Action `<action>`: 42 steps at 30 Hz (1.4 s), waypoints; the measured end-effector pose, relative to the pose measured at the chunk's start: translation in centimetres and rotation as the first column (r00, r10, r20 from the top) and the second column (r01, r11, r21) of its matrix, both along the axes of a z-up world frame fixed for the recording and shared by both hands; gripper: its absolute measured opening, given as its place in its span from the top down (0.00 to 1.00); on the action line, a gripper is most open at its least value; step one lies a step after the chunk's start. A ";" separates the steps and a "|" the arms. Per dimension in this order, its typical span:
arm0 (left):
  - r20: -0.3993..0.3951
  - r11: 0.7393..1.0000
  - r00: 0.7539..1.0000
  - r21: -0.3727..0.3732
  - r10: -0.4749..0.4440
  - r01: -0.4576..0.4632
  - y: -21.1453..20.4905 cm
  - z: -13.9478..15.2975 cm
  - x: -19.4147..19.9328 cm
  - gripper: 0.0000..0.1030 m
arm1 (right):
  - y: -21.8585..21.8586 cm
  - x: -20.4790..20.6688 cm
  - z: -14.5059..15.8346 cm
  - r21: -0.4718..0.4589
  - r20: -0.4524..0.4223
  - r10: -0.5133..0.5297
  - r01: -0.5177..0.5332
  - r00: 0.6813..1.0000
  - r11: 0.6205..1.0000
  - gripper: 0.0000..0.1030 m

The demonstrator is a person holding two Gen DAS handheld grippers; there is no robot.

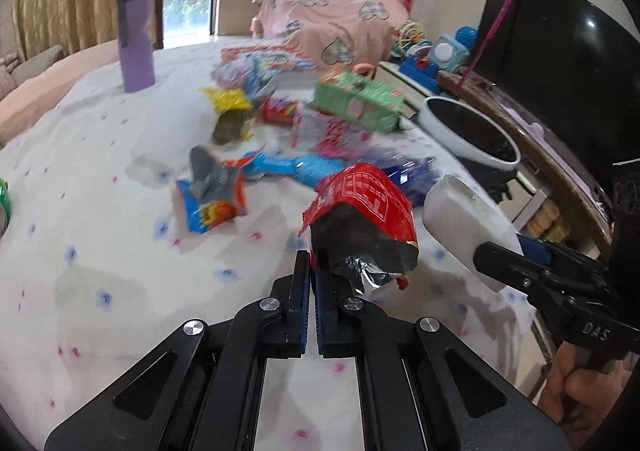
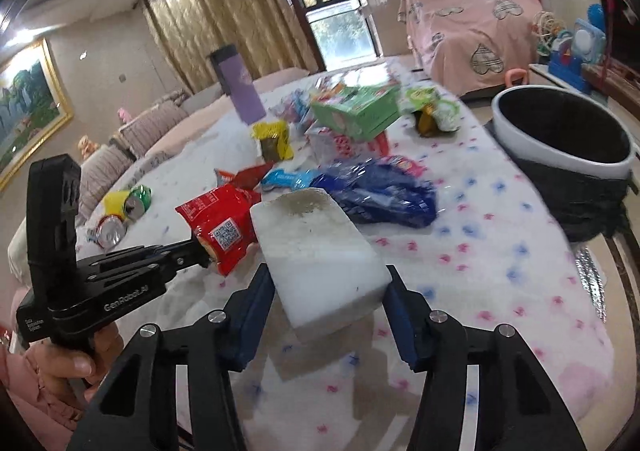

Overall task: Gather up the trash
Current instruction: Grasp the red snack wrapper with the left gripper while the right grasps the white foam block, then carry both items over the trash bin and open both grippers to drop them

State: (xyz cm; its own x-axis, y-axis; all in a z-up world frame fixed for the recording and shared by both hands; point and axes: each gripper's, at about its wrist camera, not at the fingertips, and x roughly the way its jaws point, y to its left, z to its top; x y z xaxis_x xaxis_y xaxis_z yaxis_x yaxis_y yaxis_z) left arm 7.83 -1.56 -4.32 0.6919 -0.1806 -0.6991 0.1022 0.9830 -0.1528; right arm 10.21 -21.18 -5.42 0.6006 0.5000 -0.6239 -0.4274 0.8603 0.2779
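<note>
Over the table w/ the white dotted cloth [image 1: 100,187], I hold two tongs. My left gripper [image 1: 311,263] is pinched shut on a red snack bag [image 1: 362,211]. The bag is up off the cloth, its dark torn end by my fingertips. From the right cam I see the same red bag [image 2: 222,223] w/ a little square code on it, stuck in the tip of the left tongs.

My right gripper [image 2: 330,291] is clamped on a white foam block [image 2: 316,247]. The two blue pads [image 2: 252,315] press on its sides. The block has a gray dirty patch on the far top end. In the left cam the block [image 1: 460,219] sits just right of the red bag, near it but not touching.

More trash lies on the cloth ahead: a blue wrapper [image 2: 384,191], a yellow wrapper [image 2: 274,137], a green box [image 2: 356,111], & an orange & blue chip bag [image 1: 212,191]. Two squashed cans [image 2: 120,215] lie at the left edge. A tall purple cup [image 2: 240,89] stands upright far back.

A white round bin [image 2: 560,131] w/ a black bag inside sits at the right edge of the table, well apart from both tongs. A big black TV [image 1: 560,63] is behind it.
</note>
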 end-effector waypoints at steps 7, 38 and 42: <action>0.026 0.998 0.997 -0.010 -0.069 0.070 -2.8 1.7 1.2 0.98 | -3.4 -0.1 1.7 0.026 0.032 -0.085 0.084 0.996 0.996 0.47; 0.022 0.964 0.967 0.089 -0.252 0.249 -18.6 4.3 13.9 0.98 | -17.4 9.3 4.4 0.035 0.035 -0.357 0.356 0.933 0.934 0.47; 0.005 0.961 0.966 0.104 -0.259 0.257 -20.1 4.0 16.0 0.98 | -18.5 11.3 4.4 0.027 0.024 -0.365 0.364 0.931 0.931 0.47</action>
